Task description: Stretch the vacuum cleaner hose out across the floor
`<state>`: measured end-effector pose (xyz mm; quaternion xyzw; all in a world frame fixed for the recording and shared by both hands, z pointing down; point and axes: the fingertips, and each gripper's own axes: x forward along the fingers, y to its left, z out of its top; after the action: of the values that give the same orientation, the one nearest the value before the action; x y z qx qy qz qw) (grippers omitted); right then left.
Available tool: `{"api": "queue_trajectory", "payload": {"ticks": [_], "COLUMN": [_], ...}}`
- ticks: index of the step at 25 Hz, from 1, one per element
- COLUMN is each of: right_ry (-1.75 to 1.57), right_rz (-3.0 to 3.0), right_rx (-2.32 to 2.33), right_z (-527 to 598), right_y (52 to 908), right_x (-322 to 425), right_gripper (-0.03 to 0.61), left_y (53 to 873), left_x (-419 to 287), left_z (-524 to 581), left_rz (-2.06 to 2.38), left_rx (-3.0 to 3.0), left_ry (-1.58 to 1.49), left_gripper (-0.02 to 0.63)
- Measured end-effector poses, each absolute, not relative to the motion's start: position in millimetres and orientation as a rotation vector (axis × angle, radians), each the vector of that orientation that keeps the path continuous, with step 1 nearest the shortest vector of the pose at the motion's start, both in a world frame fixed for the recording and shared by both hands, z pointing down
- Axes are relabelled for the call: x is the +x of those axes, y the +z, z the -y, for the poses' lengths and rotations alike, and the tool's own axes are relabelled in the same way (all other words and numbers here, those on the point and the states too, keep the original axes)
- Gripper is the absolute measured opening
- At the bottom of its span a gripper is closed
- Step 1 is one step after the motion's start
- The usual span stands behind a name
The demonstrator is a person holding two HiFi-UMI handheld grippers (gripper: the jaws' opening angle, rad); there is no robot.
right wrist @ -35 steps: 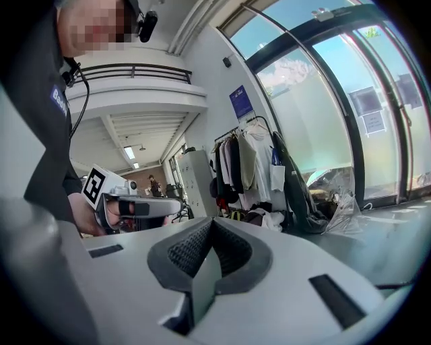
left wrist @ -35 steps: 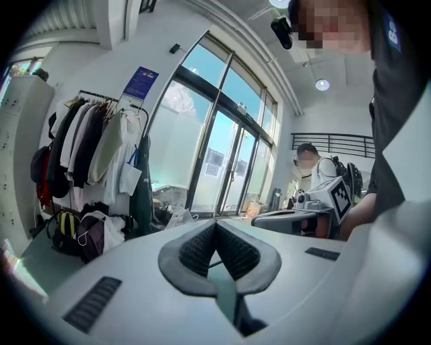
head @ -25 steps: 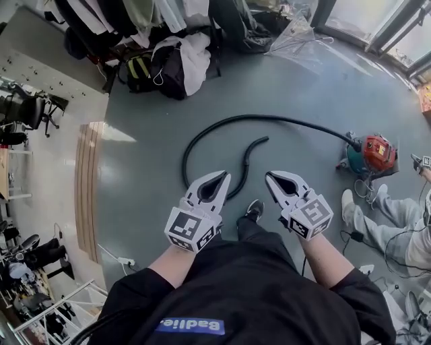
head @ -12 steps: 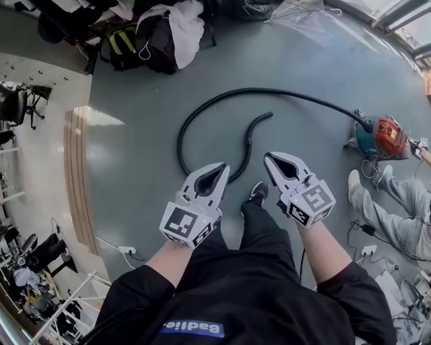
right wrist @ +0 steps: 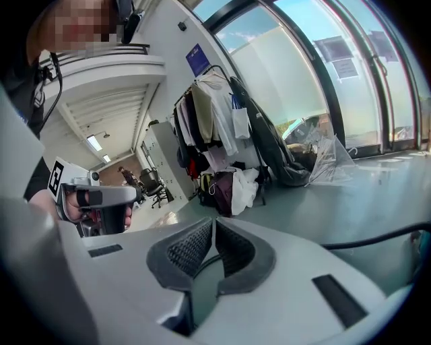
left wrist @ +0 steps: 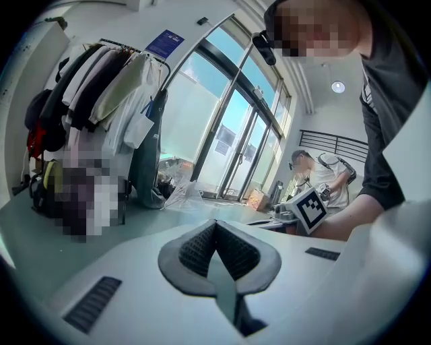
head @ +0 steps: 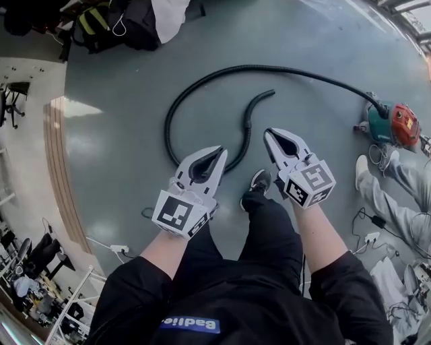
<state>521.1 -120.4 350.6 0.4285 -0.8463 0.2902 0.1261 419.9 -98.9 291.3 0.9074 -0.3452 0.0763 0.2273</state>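
Note:
A black vacuum hose [head: 202,87] lies coiled on the grey floor in the head view. It runs from a red and teal vacuum cleaner [head: 394,124] at the right, loops left and curls back to a free end [head: 269,93]. My left gripper [head: 222,156] is shut and empty, held over the loop's near bend. My right gripper [head: 267,134] is shut and empty too, a little right of the hose's curl. In the right gripper view a stretch of hose [right wrist: 377,237] crosses behind the jaws. Neither gripper touches the hose.
Bags and clothes [head: 128,20] are piled at the far left by a clothes rack [right wrist: 215,128]. A seated person's legs [head: 397,195] and cables [head: 370,229] lie at the right. A power strip [head: 118,249] sits on the floor at the left. My own shoe [head: 257,180] is between the grippers.
Both grippers have dropped lower toward the floor, still shut. In the head view the hose and vacuum cleaner have shifted up and outward as I bend down.

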Motion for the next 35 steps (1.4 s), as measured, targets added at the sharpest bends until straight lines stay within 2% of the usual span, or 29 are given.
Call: {"api": "queue_trajectory", "payload": {"ticks": [10, 18, 25, 32, 35], "right_ry": [0.799, 0.613, 0.389, 0.046, -0.106], "right_rz": [2.43, 2.41, 2.212, 1.793, 1.707], "right_rx": [1.318, 1.189, 0.963, 0.563, 0.416], "right_z": [163, 185, 209, 238, 253], "right_y": [506, 655, 812, 951, 979], "right_x": [557, 588, 638, 693, 689], "right_gripper": [0.014, 0.027, 0.081, 0.181, 0.187], "left_y": [425, 543, 642, 667, 682], "left_x": [444, 477, 484, 462, 454], "left_z": [130, 149, 160, 148, 141], "left_rz": [0.893, 0.808, 0.842, 0.953, 0.995], "left_rx": [2.581, 2.728, 2.668, 2.604, 2.571], "left_ry": [0.241, 0.253, 0.301, 0.395, 0.444], "left_gripper": [-0.005, -0.005, -0.005, -0.005, -0.005]}}
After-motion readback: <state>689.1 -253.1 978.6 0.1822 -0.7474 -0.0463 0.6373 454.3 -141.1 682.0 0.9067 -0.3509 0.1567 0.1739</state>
